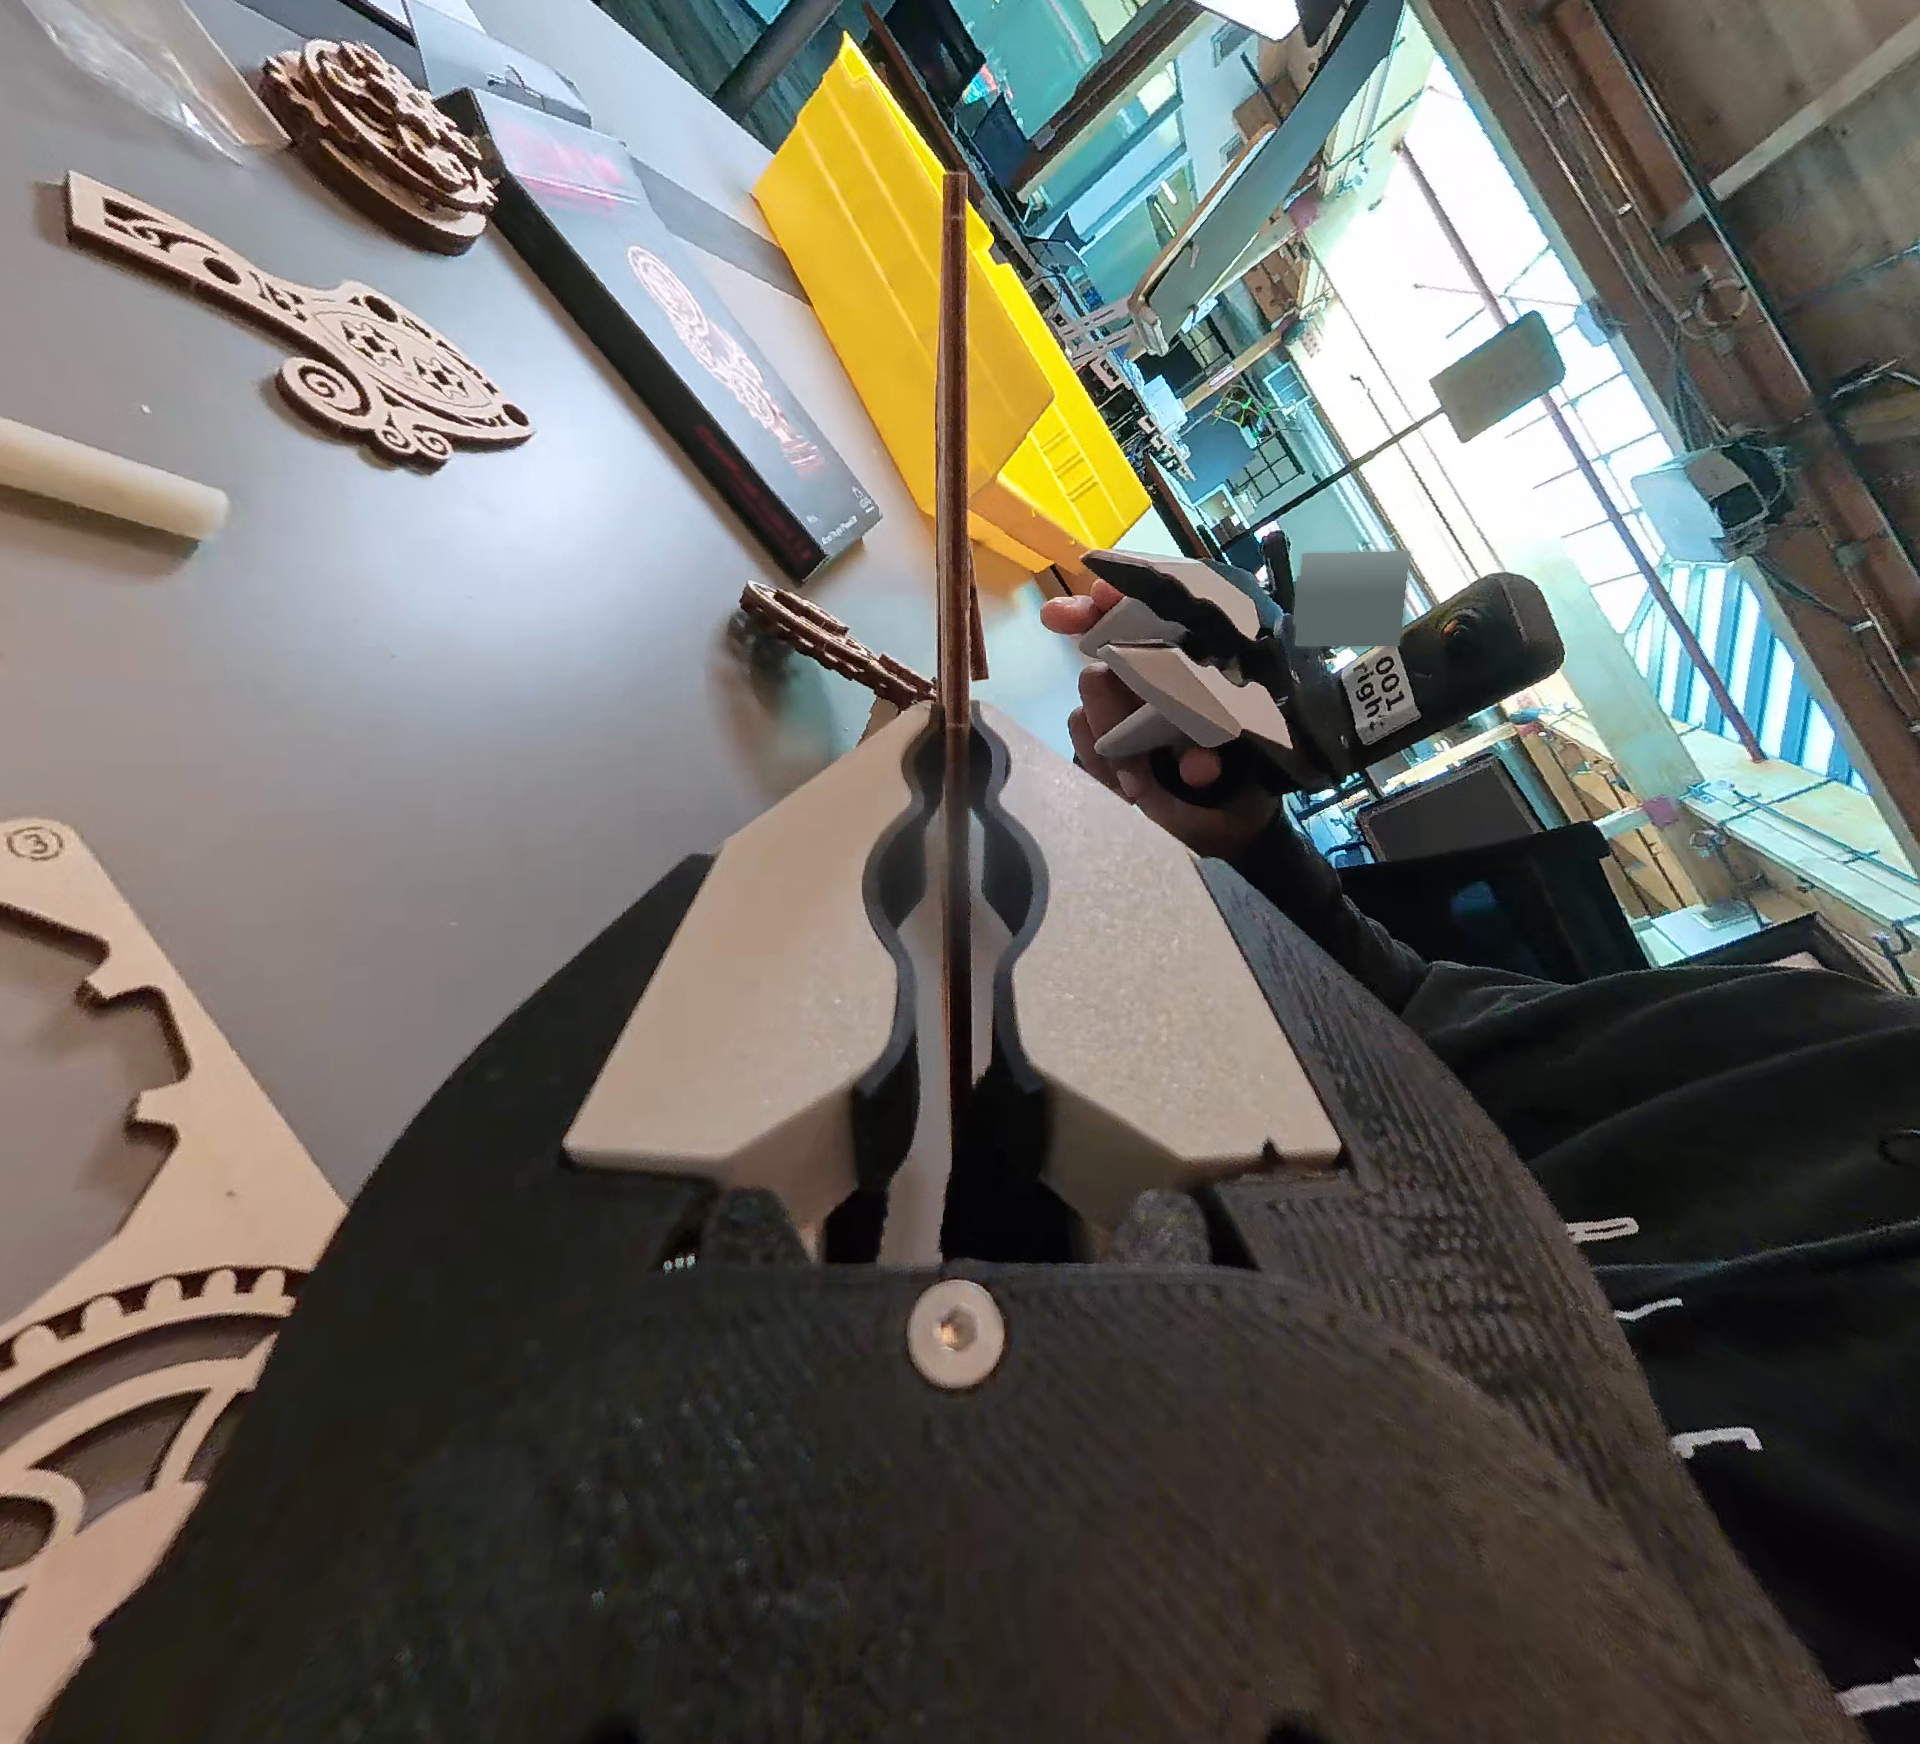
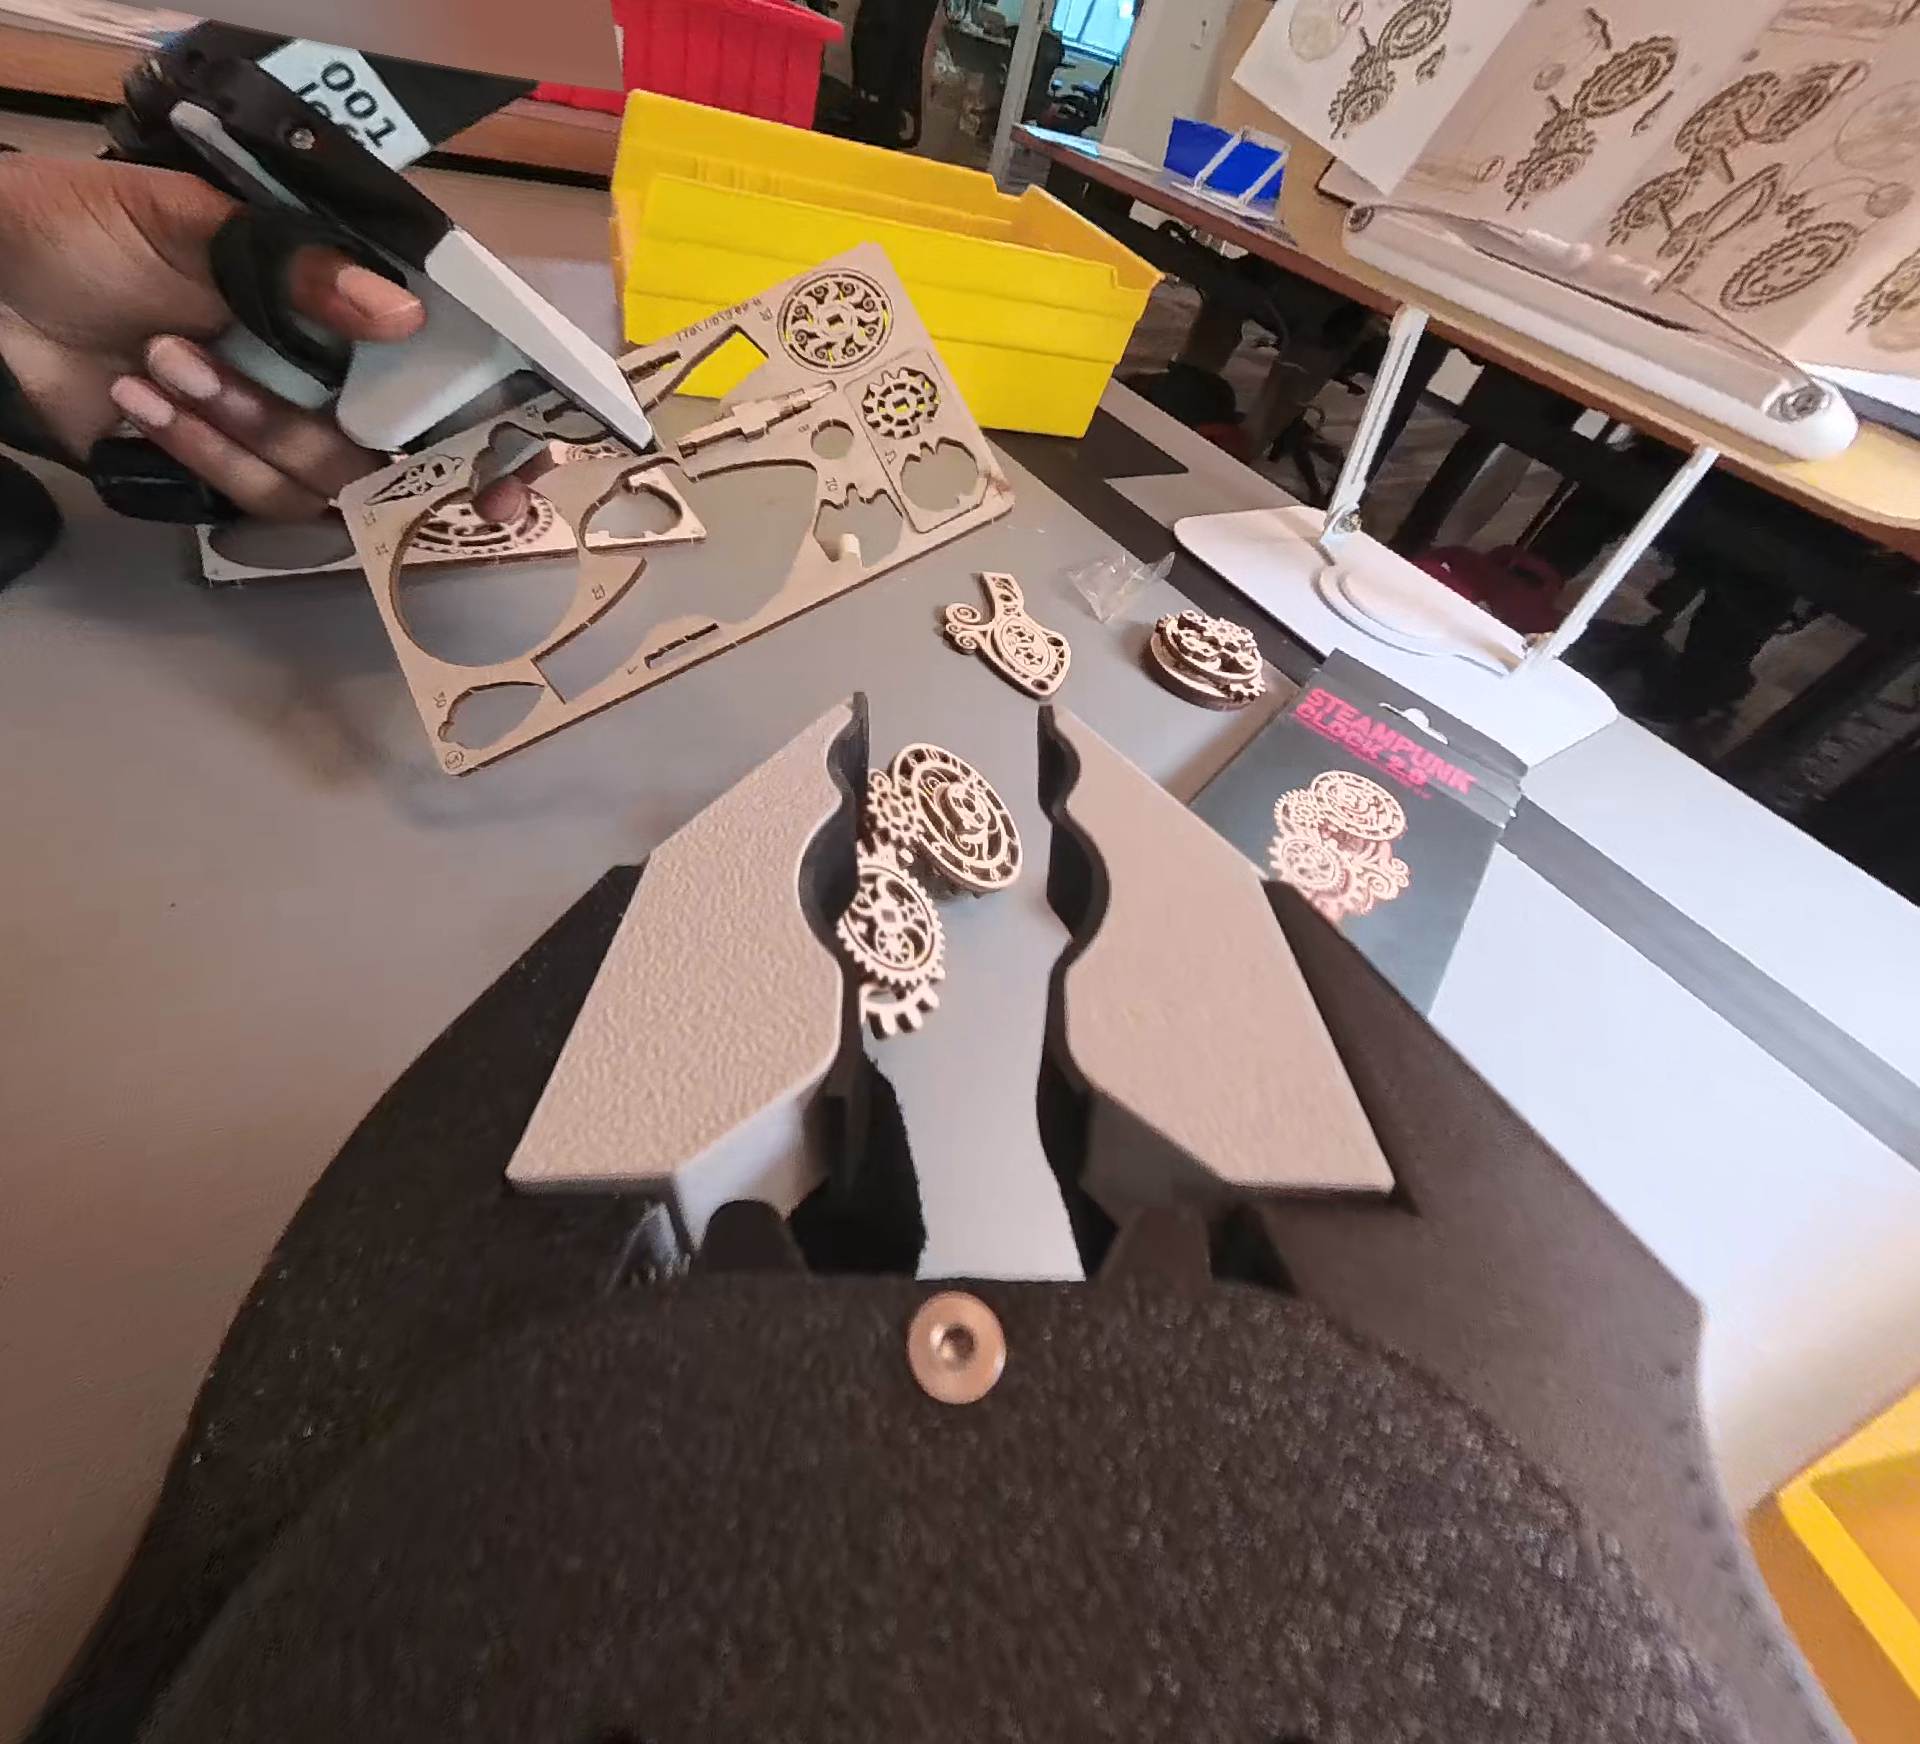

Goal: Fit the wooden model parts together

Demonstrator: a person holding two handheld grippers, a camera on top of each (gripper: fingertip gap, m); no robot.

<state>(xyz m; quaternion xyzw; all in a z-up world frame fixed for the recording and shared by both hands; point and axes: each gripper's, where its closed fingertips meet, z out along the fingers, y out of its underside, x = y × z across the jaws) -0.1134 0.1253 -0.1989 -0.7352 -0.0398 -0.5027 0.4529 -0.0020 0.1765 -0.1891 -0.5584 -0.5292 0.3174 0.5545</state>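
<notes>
Wooden model parts lie spread over the grey table (image 2: 208,863), the largest of them a thin, pale, laser-cut plywood sheet (image 2: 665,551) full of empty cut-outs, with a few ornate gears and pins still seated in it. That sheet is lifted at an angle above the table, and the left gripper (image 2: 582,406) is clamped on its near edge; in the left wrist view the same sheet (image 1: 954,447) stands edge-on as a narrow dark line pinched between the closed grey fingers (image 1: 831,946). Behind it sits a yellow plastic bin (image 2: 862,260), and to the right a black printed box (image 2: 1361,842) lies flat on the table. A second cut-out plywood sheet (image 1: 125,1123) rests flat at the left edge of the left wrist view. The right gripper (image 2: 951,738) hangs low over the table with its fingers apart, and a small assembly of interlocked pale wooden gears (image 2: 925,873) sits between them, against the left finger; whether it rests on the table cannot be told. Farther off lie a flat scroll-patterned wooden piece (image 2: 1013,640) and, just beside it, a small stacked gear cluster (image 2: 1205,655), both on the table.
</notes>
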